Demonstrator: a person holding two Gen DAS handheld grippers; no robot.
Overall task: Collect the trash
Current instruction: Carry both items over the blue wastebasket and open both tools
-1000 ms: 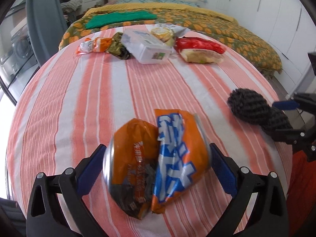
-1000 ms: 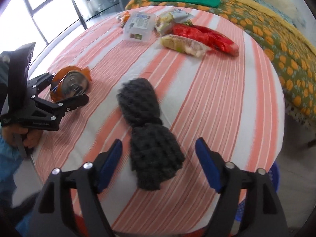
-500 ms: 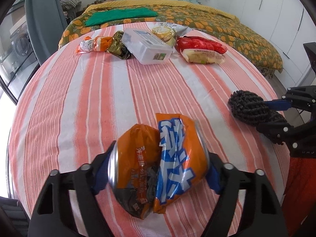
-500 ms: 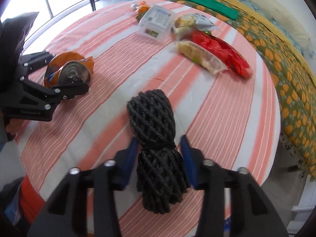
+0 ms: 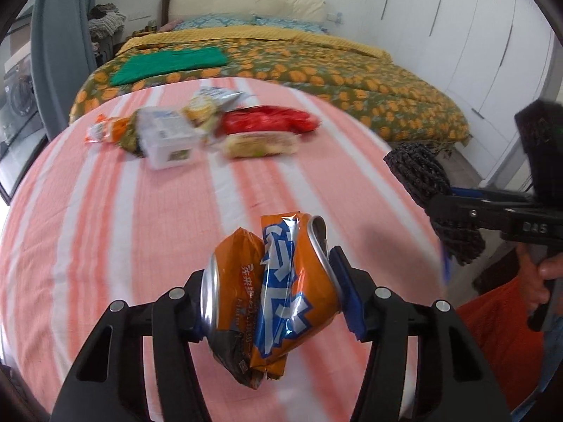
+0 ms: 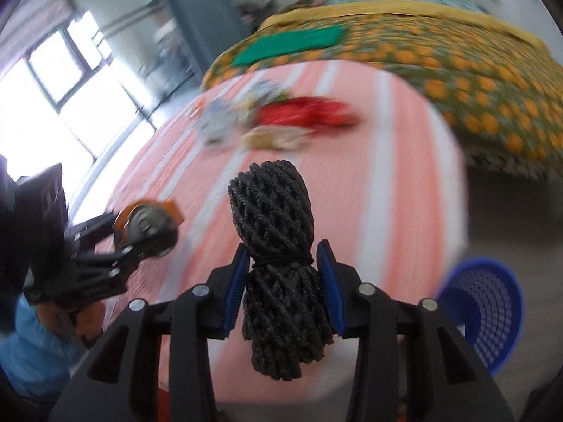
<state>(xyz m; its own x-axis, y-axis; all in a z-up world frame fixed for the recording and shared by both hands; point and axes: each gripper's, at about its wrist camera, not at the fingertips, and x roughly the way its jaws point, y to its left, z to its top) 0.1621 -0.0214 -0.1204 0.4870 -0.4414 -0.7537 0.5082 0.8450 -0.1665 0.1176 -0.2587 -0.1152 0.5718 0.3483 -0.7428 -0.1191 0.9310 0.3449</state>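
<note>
My left gripper [image 5: 271, 302] is shut on a crushed orange and blue drink can [image 5: 271, 292] and holds it above the striped table [image 5: 140, 211]. My right gripper [image 6: 281, 288] is shut on a black foam net bundle [image 6: 274, 232], pinched at its tied waist, also lifted off the table. The bundle shows at the right in the left wrist view [image 5: 422, 176]. The can shows at the left in the right wrist view [image 6: 146, 225].
At the table's far side lie a red wrapper [image 5: 271, 121], a pale snack pack [image 5: 260, 146], a clear plastic box [image 5: 169, 137] and other wrappers [image 5: 112, 130]. A blue mesh basket [image 6: 485, 313] stands on the floor beside the table. A bed [image 5: 316, 66] is behind.
Both grippers closed on their items, the left on the can, the right on the net bundle. Both have now lifted them off the table.
</note>
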